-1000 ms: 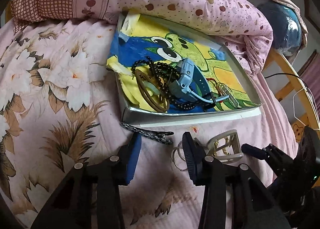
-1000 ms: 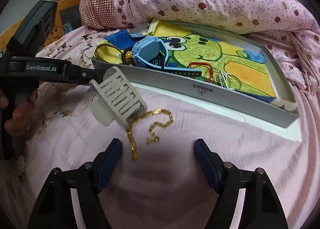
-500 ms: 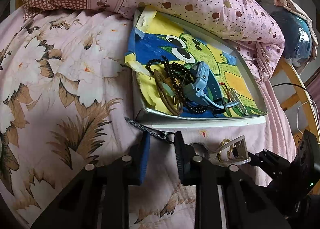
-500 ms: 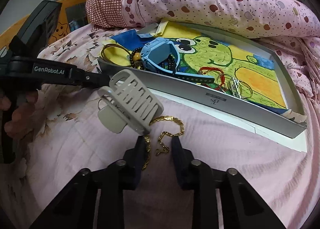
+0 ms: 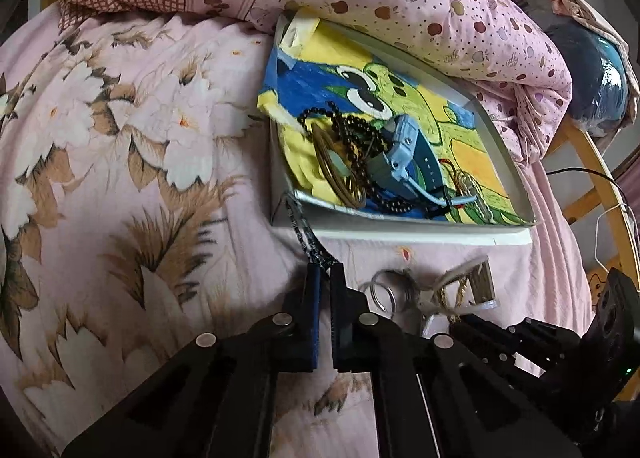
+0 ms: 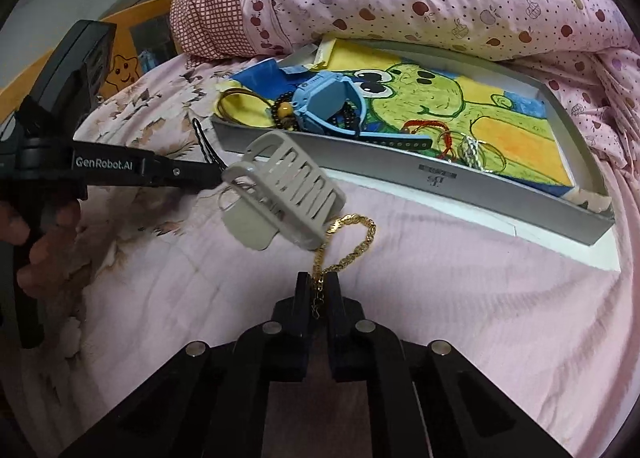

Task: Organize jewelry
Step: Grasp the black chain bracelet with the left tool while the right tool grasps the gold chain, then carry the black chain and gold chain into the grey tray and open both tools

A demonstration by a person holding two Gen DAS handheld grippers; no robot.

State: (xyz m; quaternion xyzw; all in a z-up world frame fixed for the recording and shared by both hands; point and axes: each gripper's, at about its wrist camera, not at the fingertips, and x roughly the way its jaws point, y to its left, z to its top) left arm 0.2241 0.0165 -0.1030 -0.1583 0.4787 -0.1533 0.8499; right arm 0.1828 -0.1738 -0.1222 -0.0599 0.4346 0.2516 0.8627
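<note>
Bedspread [image 6: 460,298]: grippers apparently pinch chains.

Soft, even daylight, strong fisheye warp (dark corners), slight motion blur

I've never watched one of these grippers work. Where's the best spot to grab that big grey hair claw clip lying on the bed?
Probably the slatted upper jaw of the grey claw clip, coming down from above and closing across its narrow width. It lies tilted on the bedspread with that ribbed side up. The gold chain runs under its edge, so lift gently.
</note>
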